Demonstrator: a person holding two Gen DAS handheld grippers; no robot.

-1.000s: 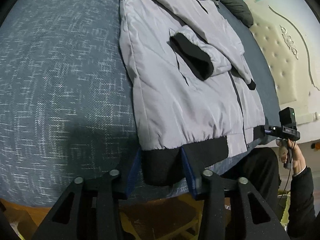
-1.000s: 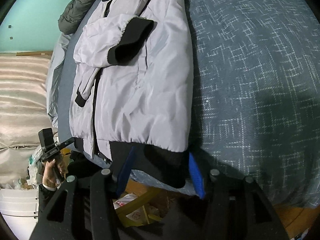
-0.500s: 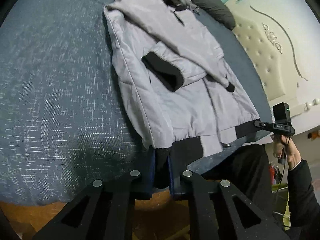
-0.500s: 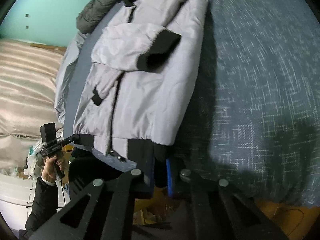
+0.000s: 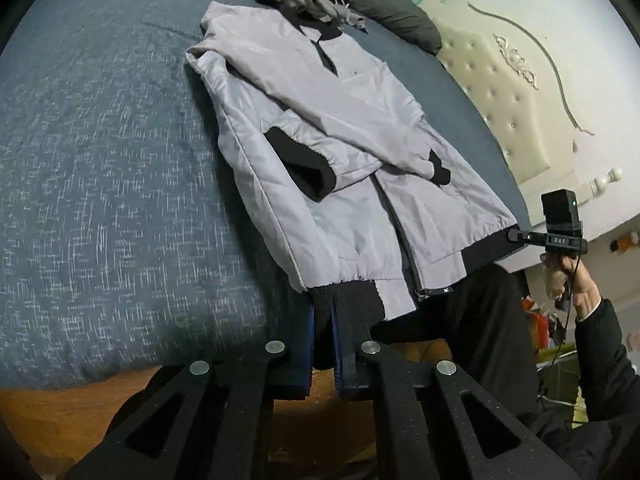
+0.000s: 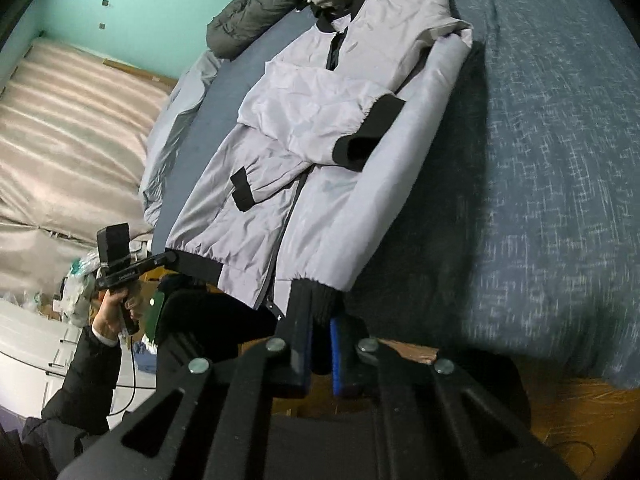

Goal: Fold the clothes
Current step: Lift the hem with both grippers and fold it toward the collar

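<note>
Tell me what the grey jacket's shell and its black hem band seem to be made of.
The jacket shell looks like smooth woven synthetic, perhaps nylon or polyester: faint sheen, crisp soft creases, slightly puffy. The black hem band looks like matte ribbed knit: a fine knit texture shows where the left gripper pinches it.
</note>
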